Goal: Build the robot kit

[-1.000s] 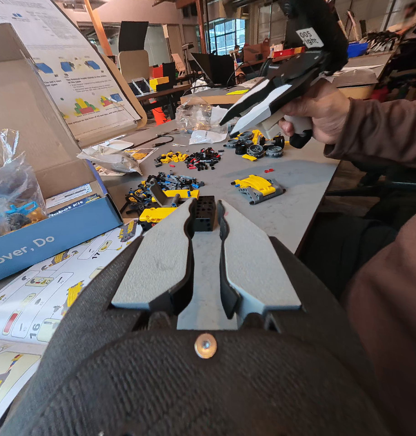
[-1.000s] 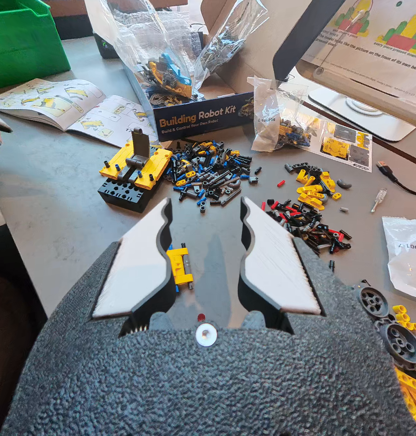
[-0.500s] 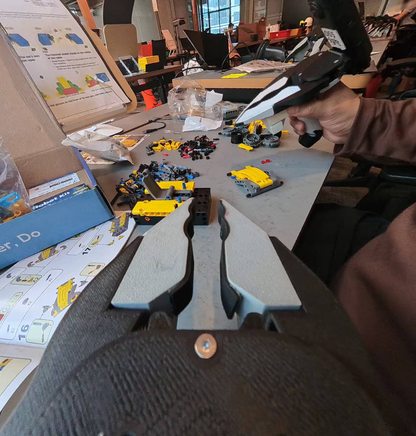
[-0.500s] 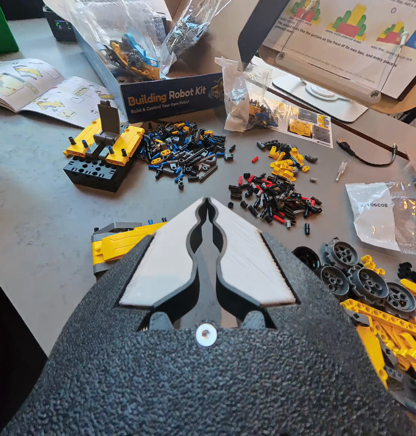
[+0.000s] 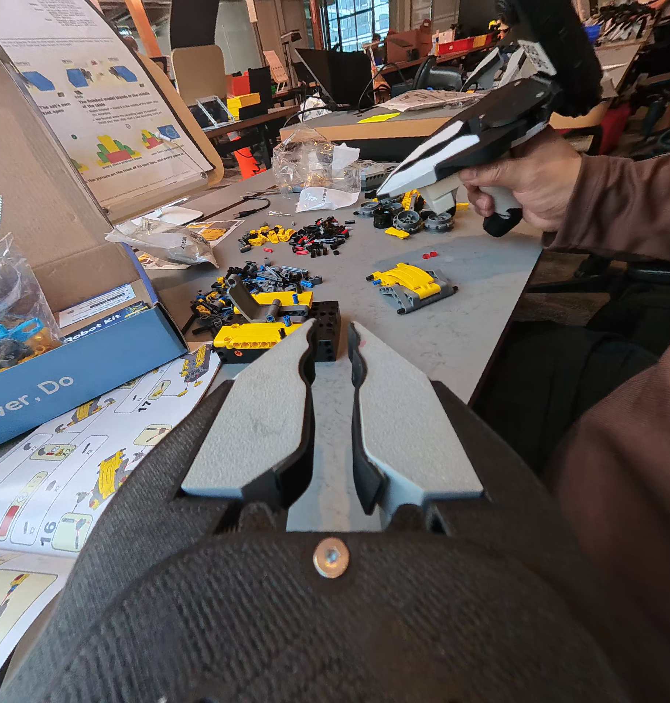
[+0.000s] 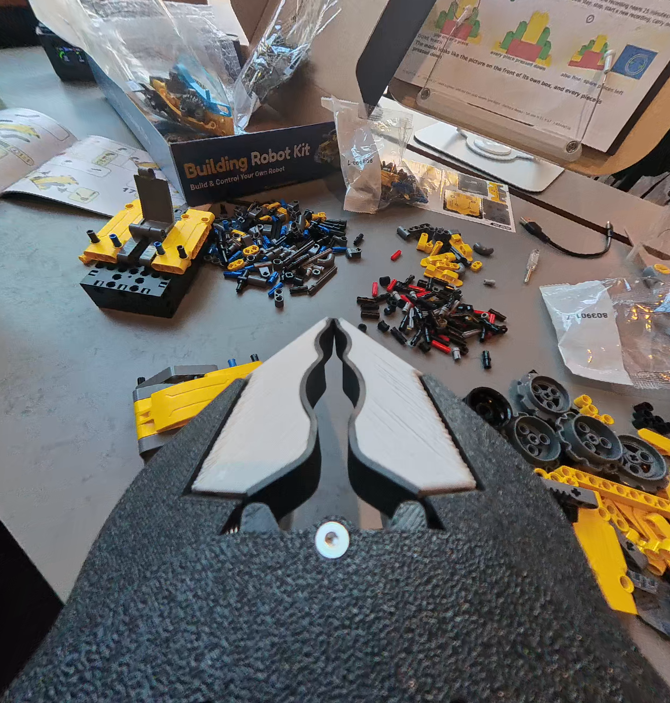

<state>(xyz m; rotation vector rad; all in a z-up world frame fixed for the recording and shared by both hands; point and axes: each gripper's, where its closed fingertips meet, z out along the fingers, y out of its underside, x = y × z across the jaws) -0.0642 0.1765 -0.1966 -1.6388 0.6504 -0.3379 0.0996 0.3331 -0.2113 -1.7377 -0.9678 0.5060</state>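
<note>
My left gripper (image 5: 331, 325) is slightly open and empty, low over the grey table (image 5: 421, 342). Just beyond its tips stands a black block with yellow panels and a grey seat piece (image 5: 280, 323), which also shows in the right wrist view (image 6: 143, 258). My right gripper (image 6: 332, 322) is shut on nothing, tips touching, held above the table near a pile of black and red pins (image 6: 432, 315). It shows in the left wrist view (image 5: 381, 190) in a person's hand (image 5: 527, 182). A yellow and grey curved assembly (image 6: 181, 403) lies just left of it on the table (image 5: 409, 285).
A blue kit box (image 6: 246, 163) holds bags of parts, with an open instruction booklet (image 5: 59, 456) beside it. A pile of black, blue and yellow pins (image 6: 280, 251), grey wheels (image 6: 588, 441), yellow beams (image 6: 622, 506) and plastic bags (image 6: 599, 327) lie around. The table edge (image 5: 497, 342) runs at my right. Left tips to right tips: about 25 cm.
My right gripper went from wide open over the yellow and grey assembly to shut, and drew away to the right. My left gripper kept its narrow gap and shifted only slightly.
</note>
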